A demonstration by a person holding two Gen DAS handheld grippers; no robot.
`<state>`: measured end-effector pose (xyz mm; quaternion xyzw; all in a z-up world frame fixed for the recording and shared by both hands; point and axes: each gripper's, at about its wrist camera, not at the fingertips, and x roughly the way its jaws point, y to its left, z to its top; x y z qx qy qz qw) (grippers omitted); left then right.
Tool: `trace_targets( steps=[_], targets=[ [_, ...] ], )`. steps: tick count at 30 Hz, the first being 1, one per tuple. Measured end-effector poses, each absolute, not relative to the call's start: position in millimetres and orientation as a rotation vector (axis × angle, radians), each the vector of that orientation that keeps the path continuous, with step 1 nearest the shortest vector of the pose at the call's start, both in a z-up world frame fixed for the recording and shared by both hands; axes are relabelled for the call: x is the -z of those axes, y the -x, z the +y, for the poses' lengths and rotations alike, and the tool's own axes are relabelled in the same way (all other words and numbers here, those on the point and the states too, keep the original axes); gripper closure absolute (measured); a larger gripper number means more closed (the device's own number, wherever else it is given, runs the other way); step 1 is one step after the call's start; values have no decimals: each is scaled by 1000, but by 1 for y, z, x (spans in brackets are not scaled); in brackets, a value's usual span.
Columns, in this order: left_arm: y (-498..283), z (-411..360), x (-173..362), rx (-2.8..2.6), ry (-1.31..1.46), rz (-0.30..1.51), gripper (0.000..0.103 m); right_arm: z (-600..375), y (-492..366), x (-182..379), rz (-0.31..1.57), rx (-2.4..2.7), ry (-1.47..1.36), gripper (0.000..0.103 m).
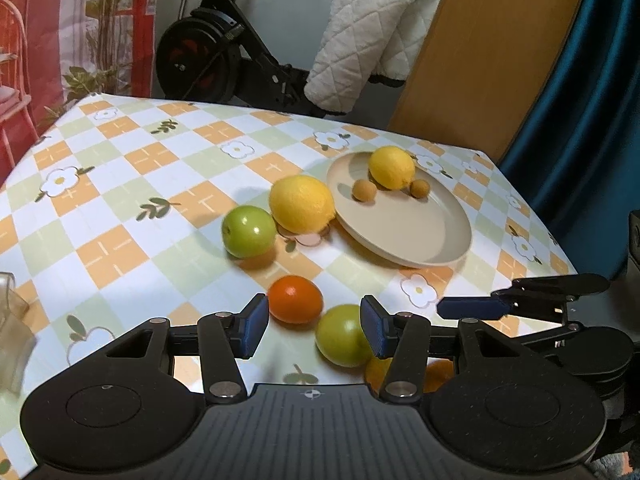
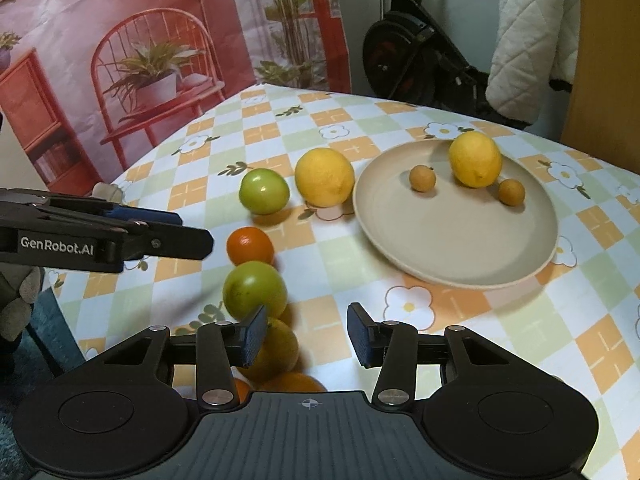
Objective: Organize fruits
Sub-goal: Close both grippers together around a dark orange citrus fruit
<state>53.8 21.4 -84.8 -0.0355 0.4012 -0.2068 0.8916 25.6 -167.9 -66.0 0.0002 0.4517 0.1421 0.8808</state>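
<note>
Checked oilcloth in orange, pale green and white with daisy prints (image 1: 132,184) covers the table; behind it stand a black exercise bike (image 1: 216,52), a quilted white blanket (image 1: 368,36) and a red printed backdrop. On the cloth sits a shallow beige oval plate (image 2: 460,248) holding a yellow lemon (image 2: 475,159) and two small tan round fruits (image 2: 422,178), one either side of the lemon, near its base. Off the plate, to its left: a larger yellow lemon (image 1: 301,203) just beside the rim, a glossy green apple (image 1: 249,231) touching that lemon, a small smooth orange mandarin (image 1: 295,299) nearer the camera, and a duller yellow-green apple (image 1: 340,335) just beside the mandarin. More orange and yellow fruit lies partly hidden under the gripper bodies. Left gripper (image 1: 314,330): blue pads apart, nothing clamped; the yellow-green apple sits low between them, against the right pad, contact uncertain. Right gripper (image 2: 306,334): pads apart and empty over bare cloth, a yellowish fruit behind its left pad. Judgement: the fruits look firm, rounded, light to moderate; glossy apple skin may slip, and all will roll if nudged. Best hold is across the widest girth, pads level, modest squeeze to avoid bruising. Several fruits remain outside the plate.
</note>
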Motion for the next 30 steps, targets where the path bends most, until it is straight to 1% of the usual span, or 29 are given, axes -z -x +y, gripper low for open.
trace_targets(
  steps=[12, 15, 16, 24, 30],
  targets=[
    [-44, 8, 95, 521, 69, 894, 50, -158, -19, 69, 979, -370, 8, 61],
    [-43, 6, 99, 563, 85, 921, 54, -155, -19, 72, 995, -386, 10, 61],
    [-42, 5, 100, 574, 91, 931, 59, -155, -18, 74, 1001, -390, 8, 61],
    [-47, -1, 108, 589, 110, 970, 60, -154, -19, 81, 1019, -389, -2, 61],
    [-47, -5, 109, 576, 97, 966, 60, -157, -19, 83, 1019, -383, -14, 65]
  ],
)
